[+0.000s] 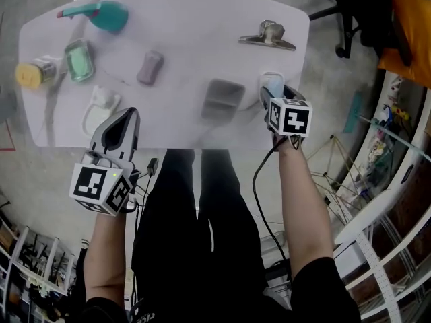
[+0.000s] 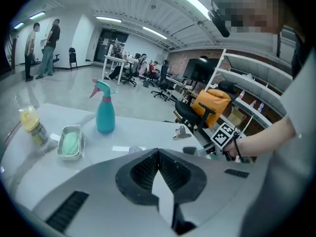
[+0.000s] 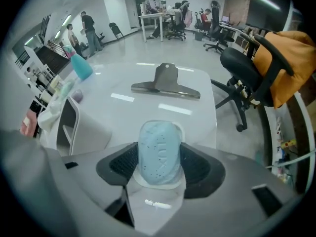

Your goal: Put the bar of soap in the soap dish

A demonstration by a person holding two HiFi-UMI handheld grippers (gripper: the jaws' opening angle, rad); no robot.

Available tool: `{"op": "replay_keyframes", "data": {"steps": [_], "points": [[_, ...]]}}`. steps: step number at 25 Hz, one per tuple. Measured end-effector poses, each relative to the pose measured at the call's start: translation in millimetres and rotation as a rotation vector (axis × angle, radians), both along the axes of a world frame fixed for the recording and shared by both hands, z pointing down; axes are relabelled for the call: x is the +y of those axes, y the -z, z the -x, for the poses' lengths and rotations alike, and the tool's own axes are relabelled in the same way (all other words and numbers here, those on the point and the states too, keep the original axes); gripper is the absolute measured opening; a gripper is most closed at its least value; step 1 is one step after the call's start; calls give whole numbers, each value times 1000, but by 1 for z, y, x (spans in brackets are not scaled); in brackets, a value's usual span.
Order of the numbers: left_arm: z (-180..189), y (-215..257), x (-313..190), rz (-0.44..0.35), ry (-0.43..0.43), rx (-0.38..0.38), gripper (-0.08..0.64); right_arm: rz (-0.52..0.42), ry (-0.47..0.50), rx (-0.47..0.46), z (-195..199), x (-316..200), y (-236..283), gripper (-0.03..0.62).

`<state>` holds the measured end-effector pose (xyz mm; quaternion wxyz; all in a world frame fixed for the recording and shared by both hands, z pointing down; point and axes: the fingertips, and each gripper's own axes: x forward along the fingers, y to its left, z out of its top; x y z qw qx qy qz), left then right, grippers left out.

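Soap (image 3: 159,149) pinched in right gripper (image 3: 159,163), clear only fr its view, left gripper (image 2: 158,156) closed

Pale blue oval bar of soap (image 3: 159,152), lying in white soap dish (image 3: 158,185)

White table (image 1: 182,39), teal spray bottle (image 1: 108,15), metal clip (image 1: 267,36), grey tray (image 1: 222,99), soap dish (image 3: 154,185)
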<state>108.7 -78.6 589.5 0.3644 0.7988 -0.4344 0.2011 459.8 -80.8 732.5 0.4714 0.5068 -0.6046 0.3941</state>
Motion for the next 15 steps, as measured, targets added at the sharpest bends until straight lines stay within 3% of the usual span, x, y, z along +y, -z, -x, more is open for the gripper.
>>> {"op": "replay_keyframes", "data": {"steps": [15], "points": [[9,-3,20,6,32,12,9,-48,-15,32,5,8,3,249]]}}
